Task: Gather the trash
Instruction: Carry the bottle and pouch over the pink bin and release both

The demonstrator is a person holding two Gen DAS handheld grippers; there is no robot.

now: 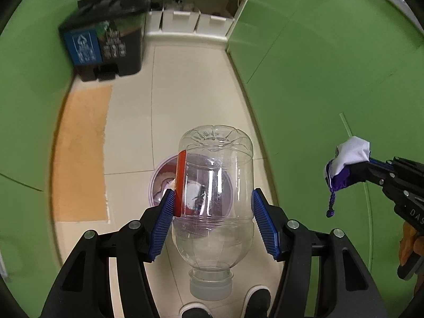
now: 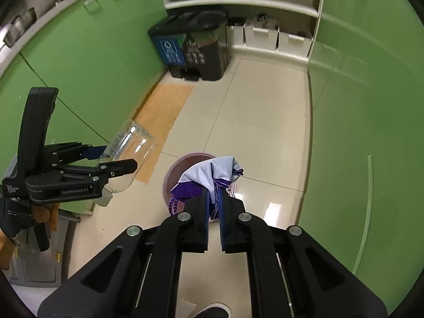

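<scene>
My left gripper (image 1: 213, 206) is shut on a clear plastic bottle (image 1: 214, 185) with a red label strip, its cap end toward the camera. The bottle also shows in the right wrist view (image 2: 129, 145), held by the left gripper (image 2: 116, 161). My right gripper (image 2: 213, 198) is shut on a white and purple cloth pouch (image 2: 212, 175) with a purple cord; the pouch also shows in the left wrist view (image 1: 347, 161). Both are held above a purple round bin (image 2: 185, 164) on the floor, seen through the bottle in the left wrist view (image 1: 161, 177).
A black two-part pedal trash can (image 2: 196, 47) with a blue recycling label stands at the far end by the shelf unit; it shows in the left wrist view too (image 1: 106, 42). An orange mat (image 1: 82, 153) lies on the tiled floor. Green cabinets (image 2: 371, 106) line both sides.
</scene>
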